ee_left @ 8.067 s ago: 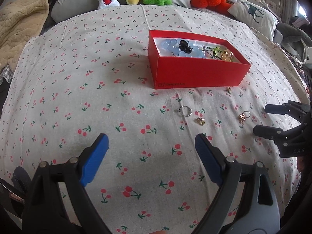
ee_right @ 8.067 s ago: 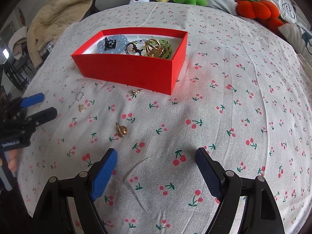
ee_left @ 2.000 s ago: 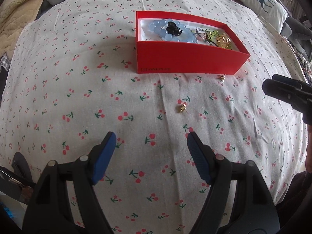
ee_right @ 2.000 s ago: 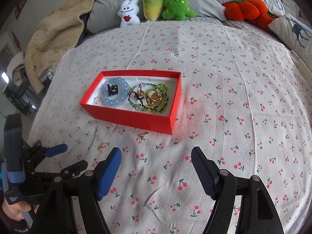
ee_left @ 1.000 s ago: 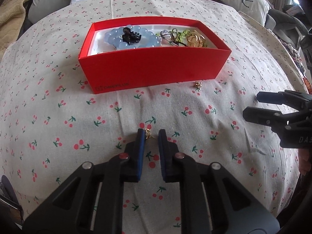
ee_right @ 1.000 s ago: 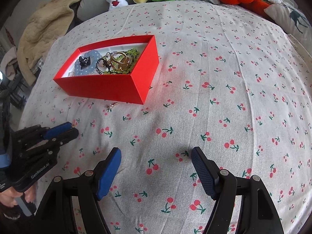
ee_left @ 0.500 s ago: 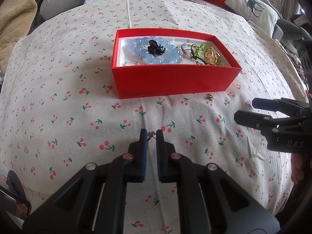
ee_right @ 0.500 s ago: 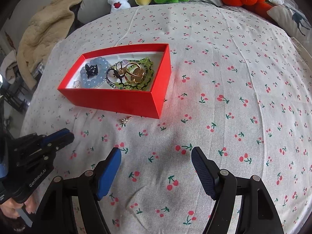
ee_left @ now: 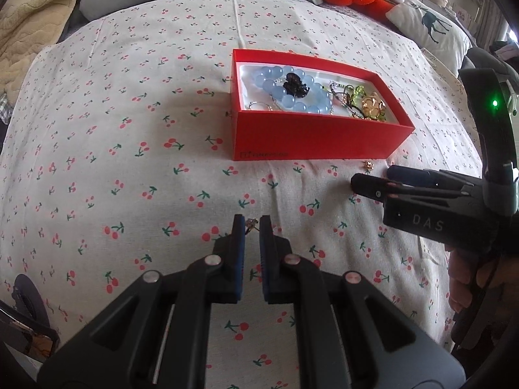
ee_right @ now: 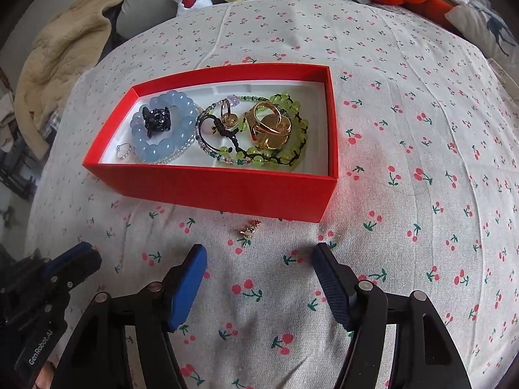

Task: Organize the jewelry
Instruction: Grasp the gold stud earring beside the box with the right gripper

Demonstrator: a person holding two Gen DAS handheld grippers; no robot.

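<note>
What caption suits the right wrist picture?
Open right gripper hovers near a small gold charm lying beside the red jewelry box.

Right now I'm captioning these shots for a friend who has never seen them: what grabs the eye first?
The red box at the middle of the cherry-print bedspread, with a blue bead bracelet and gold ring inside. Just before it lies a small gold charm, ahead of the right tongs.

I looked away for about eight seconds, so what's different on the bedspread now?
The left gripper has closed on a small gold charm and lifted it. The silver ring is now in the red box, and the other gold piece is gone from the cloth. The right gripper, its jaws just narrowing, has approached the last charm, which stayed put.
</note>
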